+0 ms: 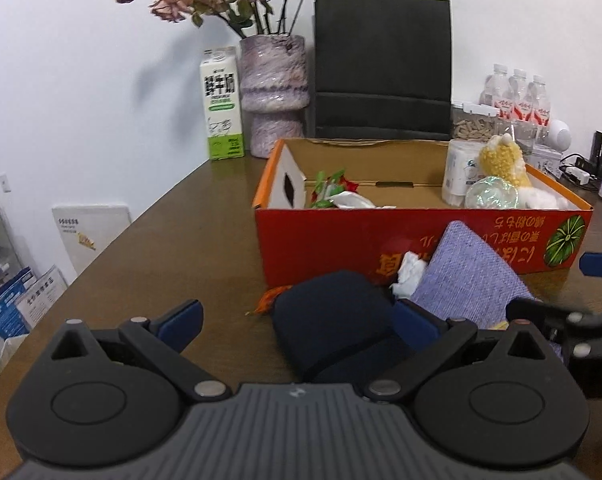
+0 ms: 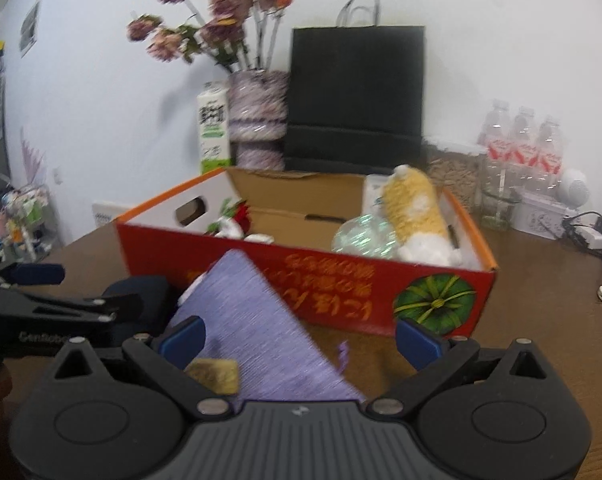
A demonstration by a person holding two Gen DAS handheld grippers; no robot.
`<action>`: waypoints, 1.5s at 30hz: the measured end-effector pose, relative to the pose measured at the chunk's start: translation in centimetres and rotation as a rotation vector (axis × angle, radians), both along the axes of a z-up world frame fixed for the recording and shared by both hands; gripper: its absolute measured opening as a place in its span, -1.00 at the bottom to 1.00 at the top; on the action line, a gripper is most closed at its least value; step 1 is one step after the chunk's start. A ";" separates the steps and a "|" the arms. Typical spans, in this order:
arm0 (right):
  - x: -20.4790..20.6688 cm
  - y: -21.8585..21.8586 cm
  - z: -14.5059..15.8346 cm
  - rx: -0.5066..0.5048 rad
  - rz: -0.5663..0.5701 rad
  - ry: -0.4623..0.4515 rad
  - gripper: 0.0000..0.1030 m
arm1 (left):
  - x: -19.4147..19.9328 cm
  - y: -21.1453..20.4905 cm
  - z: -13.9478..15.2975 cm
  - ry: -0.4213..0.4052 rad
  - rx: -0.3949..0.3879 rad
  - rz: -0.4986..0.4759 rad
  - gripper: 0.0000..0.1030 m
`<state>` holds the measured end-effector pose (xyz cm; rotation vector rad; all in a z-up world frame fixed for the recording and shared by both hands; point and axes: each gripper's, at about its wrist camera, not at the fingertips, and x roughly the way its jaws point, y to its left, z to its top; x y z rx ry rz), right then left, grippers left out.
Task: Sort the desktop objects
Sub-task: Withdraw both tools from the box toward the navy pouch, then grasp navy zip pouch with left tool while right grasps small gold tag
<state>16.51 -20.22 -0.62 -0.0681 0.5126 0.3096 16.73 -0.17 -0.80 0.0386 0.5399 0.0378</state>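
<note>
Both the left gripper (image 1: 297,322) and right gripper (image 2: 299,338) stand spread wide. A navy pouch (image 1: 333,336) and lilac woven pad (image 2: 261,328) lean against the red cardboard box (image 1: 325,240); bare brown tabletop (image 1: 173,240) lies leftward.

Both the left gripper (image 1: 297,320) and right gripper (image 2: 297,340) have black linkage arms, silver rivets, blue finger pads (image 1: 181,322), round black hubs and a ribbed grey body.
</note>
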 end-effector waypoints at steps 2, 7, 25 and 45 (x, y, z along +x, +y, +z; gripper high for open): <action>-0.4 0.6 -0.1 -0.010 0.019 0.007 0.95 | -0.3 0.4 0.0 0.011 -0.003 0.015 1.00; -0.5 1.7 -0.4 -0.025 0.038 0.046 0.80 | -1.2 1.3 0.1 0.022 0.002 0.041 1.00; 0.1 3.4 -1.5 -0.027 0.063 0.143 -0.44 | -2.4 2.0 0.0 0.036 -0.009 0.054 1.00; -0.3 -1.3 -0.7 0.029 -0.036 0.075 -0.44 | -0.5 -2.3 0.7 0.084 0.003 0.023 1.00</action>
